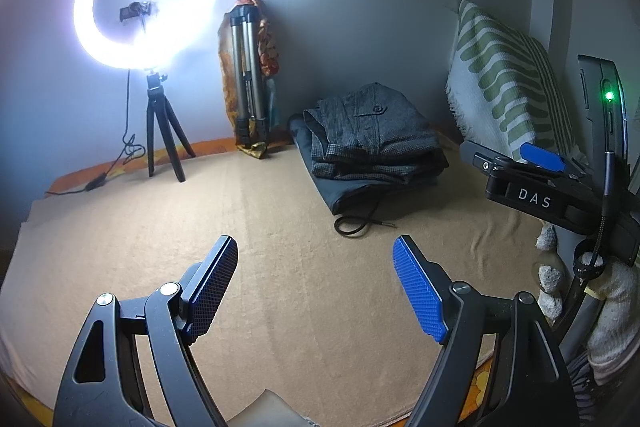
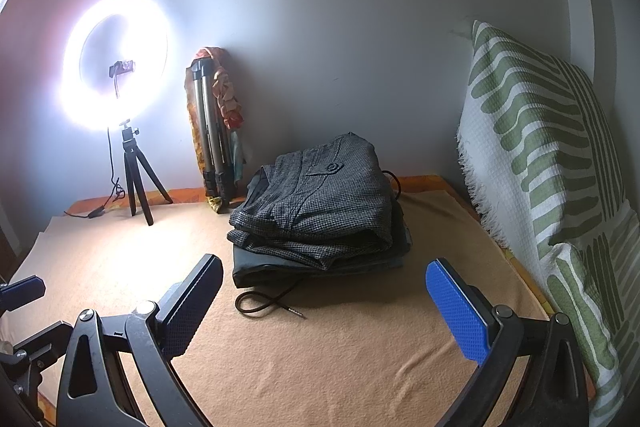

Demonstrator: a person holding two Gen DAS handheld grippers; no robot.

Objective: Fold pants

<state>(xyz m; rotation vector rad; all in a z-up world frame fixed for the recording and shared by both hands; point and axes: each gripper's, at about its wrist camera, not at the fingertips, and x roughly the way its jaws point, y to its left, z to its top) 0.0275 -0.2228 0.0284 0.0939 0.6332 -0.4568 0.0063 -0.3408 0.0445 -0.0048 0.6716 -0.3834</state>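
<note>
Bed cover (image 2: 320, 367): a tan blanket spreads over the whole surface under both grippers, with an orange patterned sheet showing along its far edge.
Wall (image 2: 340, 27): plain pale grey, closing the far side, from 10 o'clock round to 1 o'clock.
Pillow (image 2: 540, 155): white with green stripes, propped upright at 3 o'clock against the right side.
Ring light (image 2: 116, 63): lit and glaring at 10 o'clock, standing on a small black tripod (image 2: 138, 183) on the sheet; a black cable trails from it.
Folded tripod (image 2: 212, 131): silver legs closed, leaning on the wall at 11 o'clock with a patterned cloth draped behind it.
Pants (image 2: 320, 211): grey houndstooth, already folded into a thick bundle, lying at 12 o'clock on top of a darker folded garment (image 2: 280, 269); a buttoned pocket flap faces up.
Drawstring (image 2: 268, 303): a dark cord loops out from under the stack onto the blanket, toward the grippers.
Left gripper (image 1: 316, 287): fingers spread wide and released, nothing between them, hanging over bare blanket well short of the pants.
Right gripper (image 2: 324, 311): fingers likewise spread and empty, the cord's end lying on the blanket between them but untouched.
</note>
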